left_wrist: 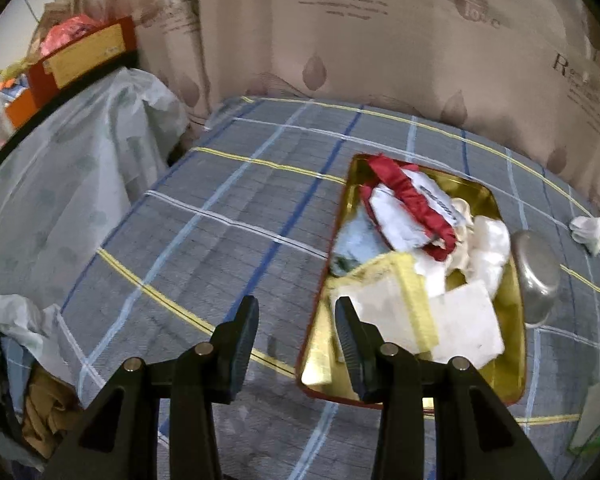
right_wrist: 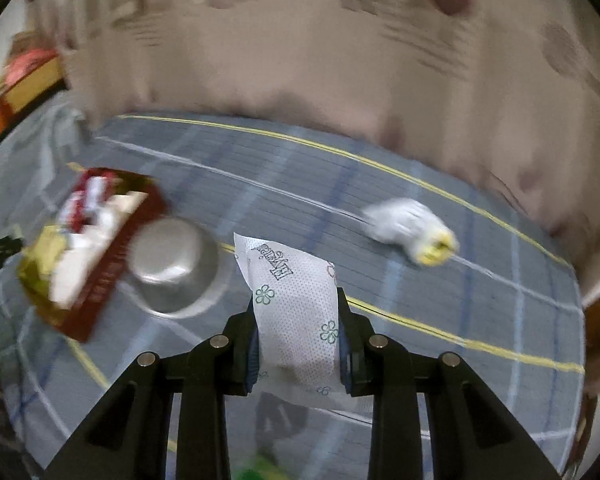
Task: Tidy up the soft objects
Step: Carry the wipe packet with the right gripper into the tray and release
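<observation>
Gold tin [left_wrist: 512,356]: sitting on the plaid sheet [left_wrist: 228,200], holding soft items.
Right gripper [right_wrist: 296,344]: clamping a white tissue pack [right_wrist: 296,308].
Left gripper [left_wrist: 296,344]: hovering open, holding nothing.

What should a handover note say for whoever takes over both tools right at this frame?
Left tool: open, empty, hovering at the near edge of the gold tin.
Right tool: shut on a white patterned tissue packet, held above the plaid cloth.
Done: the tin already holds a red-and-white cloth, yellow-edged sponge and white pads.
Left: put the packet in the tin, then fetch the crumpled white-and-yellow piece lying loose on the cloth.
The upturned metal bowl sits beside the tin; it is not soft.
</observation>
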`<action>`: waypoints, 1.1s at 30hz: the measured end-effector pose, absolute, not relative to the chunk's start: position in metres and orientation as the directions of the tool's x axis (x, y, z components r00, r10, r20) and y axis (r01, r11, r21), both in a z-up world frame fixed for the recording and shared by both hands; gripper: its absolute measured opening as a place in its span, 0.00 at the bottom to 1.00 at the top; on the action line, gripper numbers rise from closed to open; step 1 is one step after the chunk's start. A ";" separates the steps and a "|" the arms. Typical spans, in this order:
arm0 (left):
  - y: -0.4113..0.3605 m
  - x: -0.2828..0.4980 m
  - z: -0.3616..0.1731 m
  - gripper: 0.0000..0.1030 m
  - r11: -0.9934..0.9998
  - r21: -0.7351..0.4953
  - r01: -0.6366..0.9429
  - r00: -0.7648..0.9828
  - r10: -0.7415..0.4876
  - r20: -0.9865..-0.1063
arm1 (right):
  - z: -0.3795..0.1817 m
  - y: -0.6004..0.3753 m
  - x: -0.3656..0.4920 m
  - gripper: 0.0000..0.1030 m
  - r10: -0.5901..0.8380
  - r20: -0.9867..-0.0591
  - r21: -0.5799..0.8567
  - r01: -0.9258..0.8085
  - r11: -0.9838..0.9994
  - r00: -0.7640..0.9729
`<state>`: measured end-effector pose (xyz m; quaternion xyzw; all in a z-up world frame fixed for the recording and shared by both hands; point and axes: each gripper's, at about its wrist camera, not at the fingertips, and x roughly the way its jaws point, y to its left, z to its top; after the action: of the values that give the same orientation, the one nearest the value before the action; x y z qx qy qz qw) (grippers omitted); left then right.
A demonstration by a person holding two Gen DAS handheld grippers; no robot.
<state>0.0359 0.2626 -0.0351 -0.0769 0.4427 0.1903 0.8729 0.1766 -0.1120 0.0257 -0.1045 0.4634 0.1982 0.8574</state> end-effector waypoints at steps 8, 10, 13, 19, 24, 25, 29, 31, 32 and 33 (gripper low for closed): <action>0.268 0.032 -0.034 0.39 0.894 0.075 -0.441 0.528 0.326 -0.784 | 0.015 -0.007 0.157 0.27 0.383 -0.835 0.093 -0.584 0.807 0.396; 0.269 0.031 -0.035 0.39 0.892 0.071 -0.447 0.527 0.327 -0.785 | 0.009 0.018 0.152 0.27 0.402 -0.836 0.106 -0.610 0.786 0.373; 0.271 0.031 -0.036 0.39 0.889 0.068 -0.453 0.521 0.326 -0.789 | 0.005 0.045 0.148 0.27 0.418 -0.837 0.115 -0.633 0.766 0.354; 0.272 0.031 -0.036 0.39 0.887 0.069 -0.457 0.521 0.330 -0.787 | -0.003 0.087 0.147 0.27 0.443 -0.836 0.133 -0.664 0.736 0.324; 0.275 0.030 -0.034 0.39 0.881 0.059 -0.469 0.523 0.331 -0.786 | -0.015 0.110 0.152 0.27 0.426 -0.846 0.119 -0.666 0.736 0.320; 0.275 0.029 -0.033 0.39 0.879 0.062 -0.473 0.524 0.337 -0.782 | -0.017 0.112 0.153 0.27 0.422 -0.847 0.115 -0.665 0.738 0.322; 0.275 0.029 -0.032 0.39 0.877 0.053 -0.478 0.531 0.336 -0.778 | -0.024 0.124 0.157 0.29 0.407 -0.850 0.098 -0.659 0.746 0.334; 0.276 0.029 -0.032 0.39 0.876 0.046 -0.481 0.532 0.333 -0.779 | -0.029 0.129 0.161 0.29 0.399 -0.851 0.095 -0.649 0.755 0.340; 0.276 0.028 -0.031 0.39 0.875 0.046 -0.482 0.533 0.334 -0.778 | -0.031 0.132 0.163 0.30 0.394 -0.853 0.091 -0.645 0.759 0.343; 0.276 0.028 -0.031 0.39 0.874 0.048 -0.484 0.532 0.338 -0.776 | -0.033 0.133 0.165 0.31 0.390 -0.855 0.091 -0.642 0.762 0.342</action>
<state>0.0284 0.2764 -0.0310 -0.0870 0.4220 0.2359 0.8710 0.1652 0.1335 -0.0328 -0.1321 0.4766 0.3190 0.8085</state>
